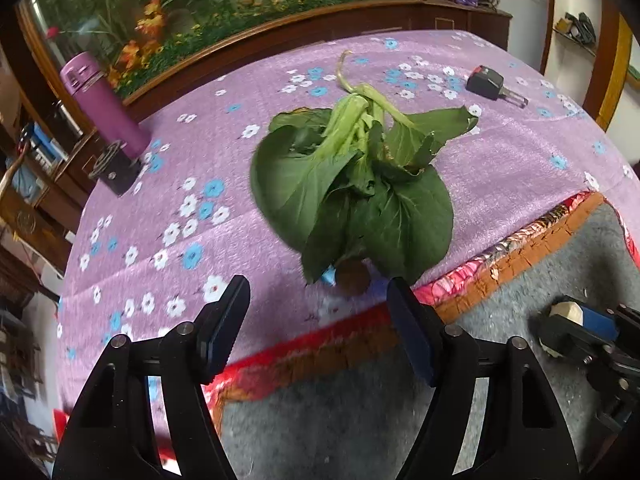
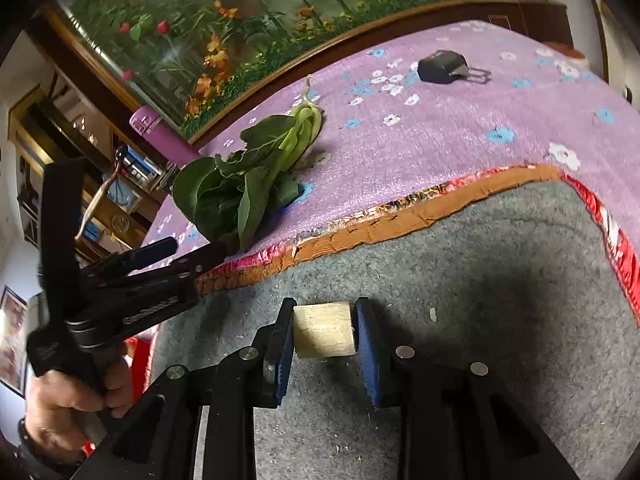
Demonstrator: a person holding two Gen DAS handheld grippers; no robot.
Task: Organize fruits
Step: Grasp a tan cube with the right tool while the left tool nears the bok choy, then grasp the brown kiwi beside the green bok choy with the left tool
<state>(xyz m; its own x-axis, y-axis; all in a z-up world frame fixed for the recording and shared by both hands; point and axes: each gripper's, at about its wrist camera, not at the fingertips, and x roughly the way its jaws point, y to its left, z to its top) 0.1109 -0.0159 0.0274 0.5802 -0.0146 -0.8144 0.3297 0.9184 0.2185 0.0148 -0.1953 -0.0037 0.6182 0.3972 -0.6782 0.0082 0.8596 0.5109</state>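
A bunch of leafy greens point(image 1: 352, 184) lies on the purple flowered cloth point(image 1: 520, 168), stems pointing away from me. A small brown round thing point(image 1: 352, 279) peeks out from under the nearest leaves. My left gripper point(image 1: 316, 298) hovers just short of it, open, with nothing between its fingers. In the right wrist view my right gripper point(image 2: 324, 322) is shut on a pale wooden block point(image 2: 324, 330) above the grey mat point(image 2: 480, 280). The left gripper point(image 2: 196, 250), held by a hand point(image 2: 72, 400), points at the greens point(image 2: 240, 184) from the left.
A purple bottle point(image 1: 100, 100) lies at the cloth's far left beside a black block point(image 1: 118, 168). A black key-like object point(image 1: 494, 84) rests at the far right. The cloth's red and orange edge point(image 1: 500, 252) borders the grey mat. A framed flower picture point(image 1: 200, 12) stands behind.
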